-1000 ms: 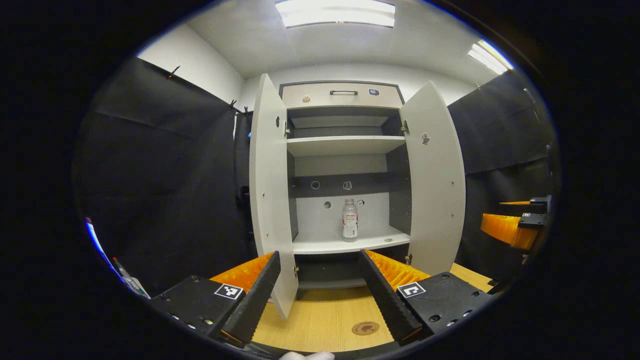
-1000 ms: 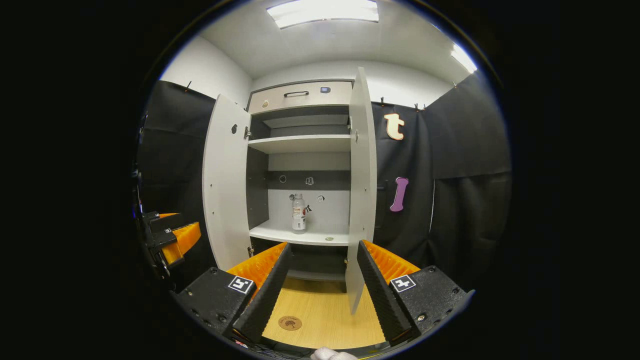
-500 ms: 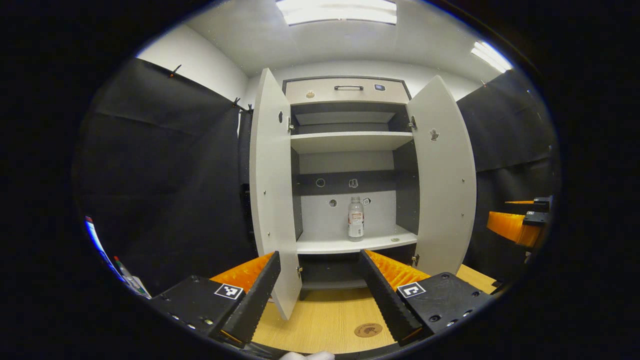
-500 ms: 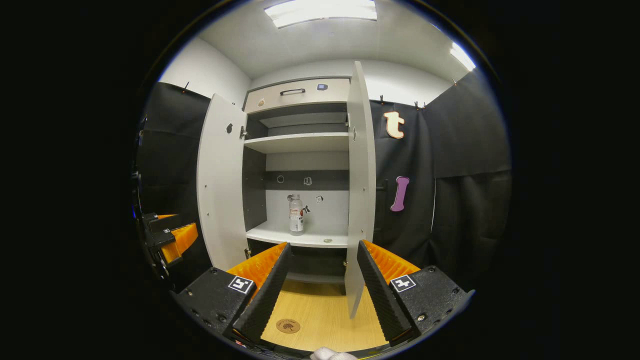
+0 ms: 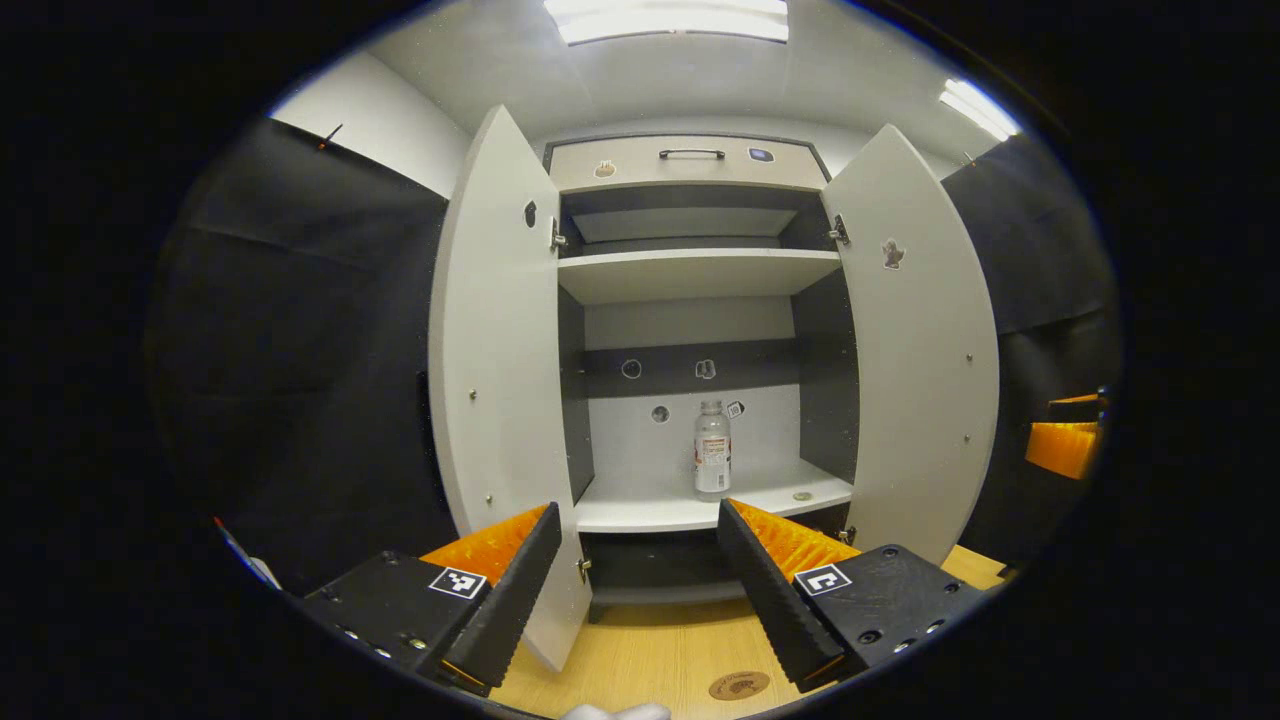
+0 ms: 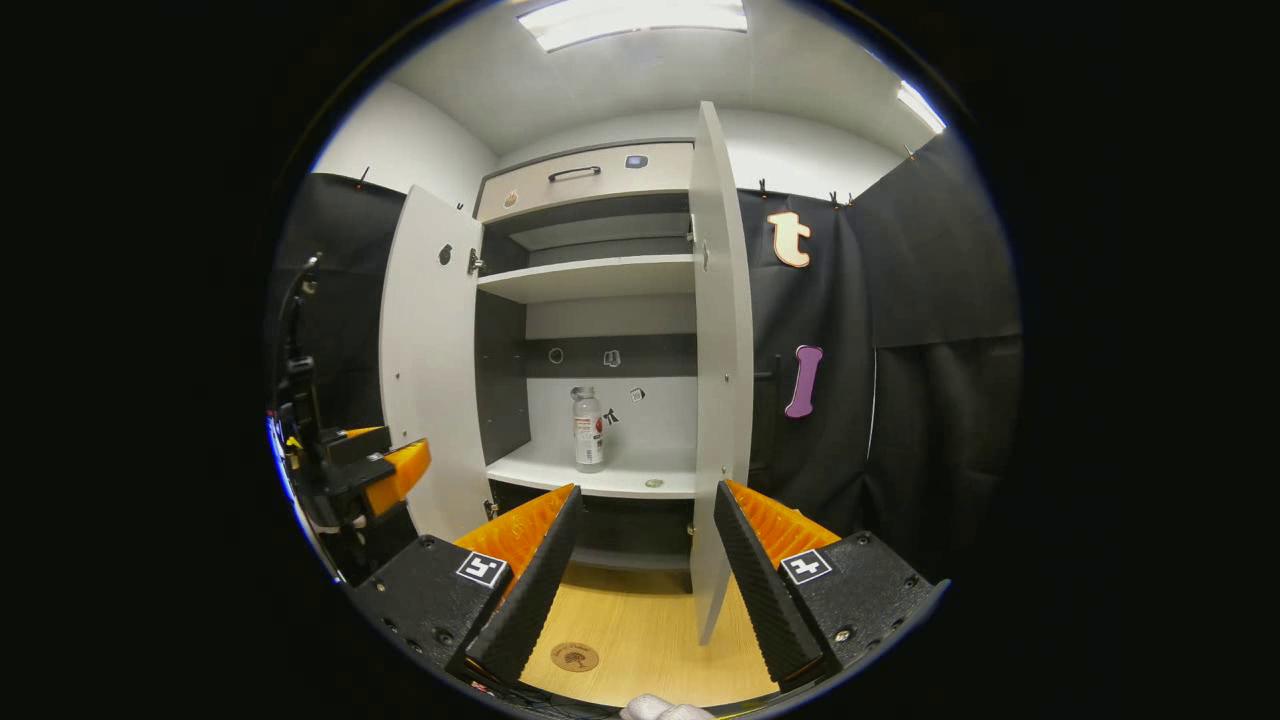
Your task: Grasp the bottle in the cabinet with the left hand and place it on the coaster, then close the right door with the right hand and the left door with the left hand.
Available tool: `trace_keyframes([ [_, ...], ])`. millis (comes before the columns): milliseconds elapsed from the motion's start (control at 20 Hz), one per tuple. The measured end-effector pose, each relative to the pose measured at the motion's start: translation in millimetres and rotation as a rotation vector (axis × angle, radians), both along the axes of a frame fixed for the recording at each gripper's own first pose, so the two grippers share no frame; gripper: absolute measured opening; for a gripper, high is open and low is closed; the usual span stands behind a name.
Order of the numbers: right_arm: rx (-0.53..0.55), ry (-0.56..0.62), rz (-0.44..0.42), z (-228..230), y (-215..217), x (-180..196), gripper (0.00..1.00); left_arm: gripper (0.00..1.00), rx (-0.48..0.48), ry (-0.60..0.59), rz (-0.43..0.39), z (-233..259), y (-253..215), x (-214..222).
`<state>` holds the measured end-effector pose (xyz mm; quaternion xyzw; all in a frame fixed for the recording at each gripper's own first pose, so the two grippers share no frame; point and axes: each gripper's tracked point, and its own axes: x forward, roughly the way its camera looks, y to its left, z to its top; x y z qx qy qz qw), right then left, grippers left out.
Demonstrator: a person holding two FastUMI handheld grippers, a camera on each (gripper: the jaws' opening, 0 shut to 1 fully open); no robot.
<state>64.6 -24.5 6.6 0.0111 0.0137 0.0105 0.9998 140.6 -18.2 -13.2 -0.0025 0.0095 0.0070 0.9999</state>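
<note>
A clear bottle with a label stands upright on the lower shelf of a white cabinet whose two doors hang open. In the left gripper view my left gripper is open and empty, in front of the cabinet and well short of the bottle. The left door and right door flank the opening. A round brown coaster lies on the wooden table below. In the right gripper view my right gripper is open and empty, the bottle is far ahead, and the right door is edge-on.
The coaster lies on the wooden table between the right gripper's fingers. The left gripper shows at the left edge of the right gripper view. A small round thing lies on the lower shelf. Black cloth walls stand on both sides.
Both grippers have moved closer to the cabinet, which looks larger now. The left one has advanced more and shows farther forward in the right gripper view. Both stay open.
</note>
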Motion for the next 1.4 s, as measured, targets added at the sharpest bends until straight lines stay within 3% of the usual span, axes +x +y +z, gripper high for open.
trace_keyframes([
  [750,-0.002,0.056,-0.124,4,-43,12,0.82,0.96,-0.025,-0.023,-0.096,-16,-85,230],
  [1050,-0.013,0.079,-0.144,3,-55,19,0.82,0.96,-0.026,0.018,-0.077,-33,-92,307],
  [1400,-0.036,0.074,-0.144,4,-63,25,0.82,0.95,-0.018,0.06,-0.026,-54,-87,359],
])
